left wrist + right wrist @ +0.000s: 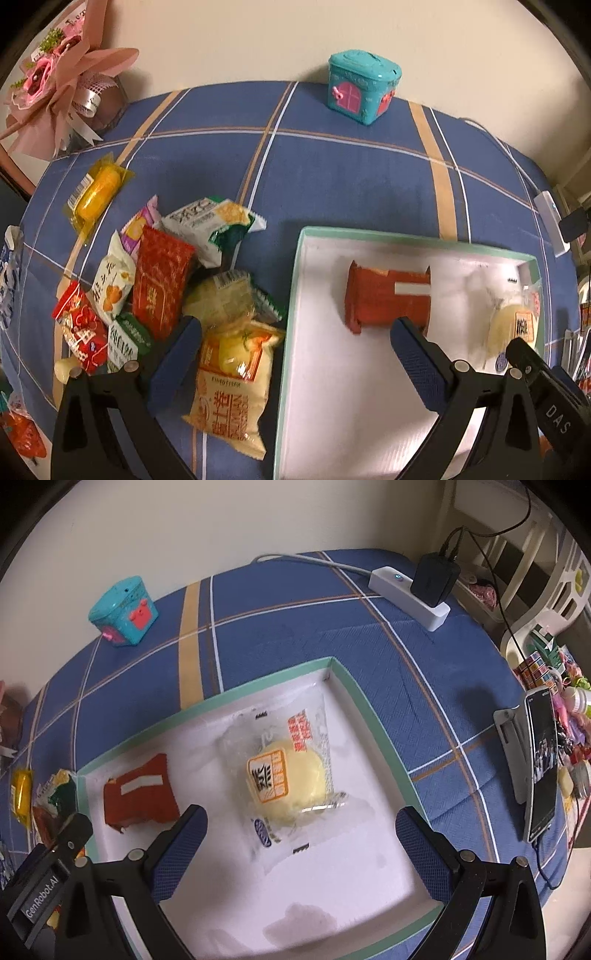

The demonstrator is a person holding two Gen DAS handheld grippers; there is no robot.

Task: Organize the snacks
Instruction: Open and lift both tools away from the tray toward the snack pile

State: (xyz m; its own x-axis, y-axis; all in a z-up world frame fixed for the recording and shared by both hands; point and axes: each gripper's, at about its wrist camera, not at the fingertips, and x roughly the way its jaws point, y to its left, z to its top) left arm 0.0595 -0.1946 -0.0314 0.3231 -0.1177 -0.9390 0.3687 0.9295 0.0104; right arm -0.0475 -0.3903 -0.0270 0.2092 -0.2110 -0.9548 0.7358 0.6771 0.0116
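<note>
Left gripper: the black two-finger left gripper with blue textured pads (295,354) is spread wide with nothing between its pads; one finger hangs over the snack heap, the other over the box's near left part.
Right gripper: the matching right gripper (301,843) is likewise spread wide and empty, poised above the box interior, just short of the clear packet.
Yellow printed pouch: a soft, puffy cream-and-orange snack pouch (232,384) lies nearest the left gripper, against the box's outer left wall. It looks light and crinkly, likely slippery film; a pinch across the middle, or on the crimped end seal, seems safest.
Box: a shallow white cardboard box with mint-green rim (291,314) sits on the near right part of the blue plaid tablecloth (332,177).
Red packet: a flat red foil wrapper with a white stripe (388,299) lies inside the box near its far left corner; thin, probably stiff enough to take by an edge.
Clear packet: a transparent bag holding a round pale-yellow cake (291,775) lies toward the box's far right corner; the cake looks soft and crushable, so grip the loose film border.
Snack heap: mixed red, white and green wrappers (159,280) crowd the table's left side, overlapping.
Yellow jelly packet: (96,192) lies apart, toward the far left edge.
Teal tin: a house-shaped teal tin (364,88) stands at the far edge.
</note>
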